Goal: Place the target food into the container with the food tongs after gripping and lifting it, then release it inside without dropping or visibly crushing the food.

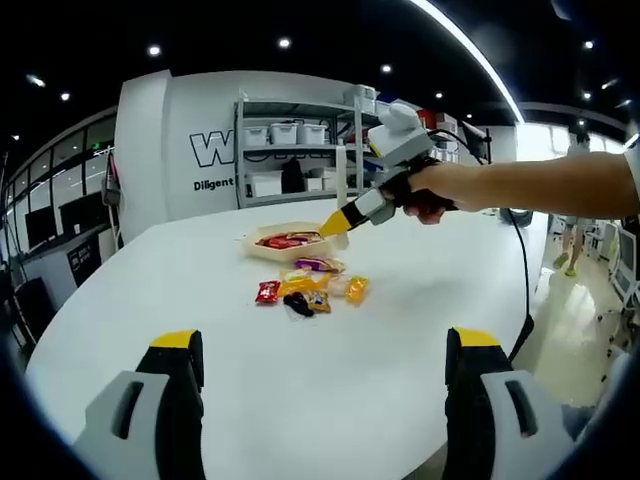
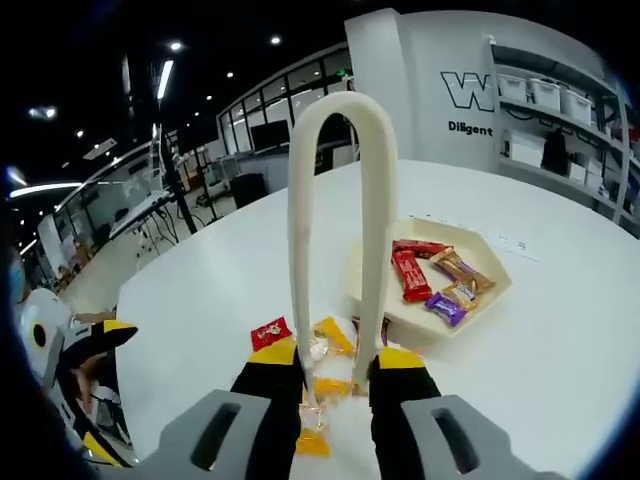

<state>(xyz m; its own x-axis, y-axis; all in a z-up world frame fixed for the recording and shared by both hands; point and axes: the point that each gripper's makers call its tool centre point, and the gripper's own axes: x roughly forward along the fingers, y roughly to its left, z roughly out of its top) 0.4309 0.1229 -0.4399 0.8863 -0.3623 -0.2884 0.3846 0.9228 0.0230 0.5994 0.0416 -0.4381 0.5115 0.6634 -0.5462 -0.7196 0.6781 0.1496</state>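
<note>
A cream tray (image 1: 254,244) holding several wrapped snacks sits mid-table, and a loose pile of wrapped snacks (image 1: 310,285) lies just in front of it. A hand holds my right gripper (image 1: 345,215) above the tray's right edge. Its jaws are shut on cream food tongs (image 2: 375,200), whose bent end rises high in the right gripper view. There the right gripper (image 2: 338,358) hangs over loose candies (image 2: 335,335), with the tray (image 2: 490,295) to the right. Whether the tongs hold any food I cannot tell. My left gripper (image 1: 322,345) stands open and empty over the near table.
The round white table (image 1: 150,300) has bare surface around the snacks. Shelves with boxes (image 1: 290,150) stand behind it by a lettered wall. A black cable (image 1: 523,260) hangs off the table's right side. The left gripper (image 2: 75,350) shows at the lower left.
</note>
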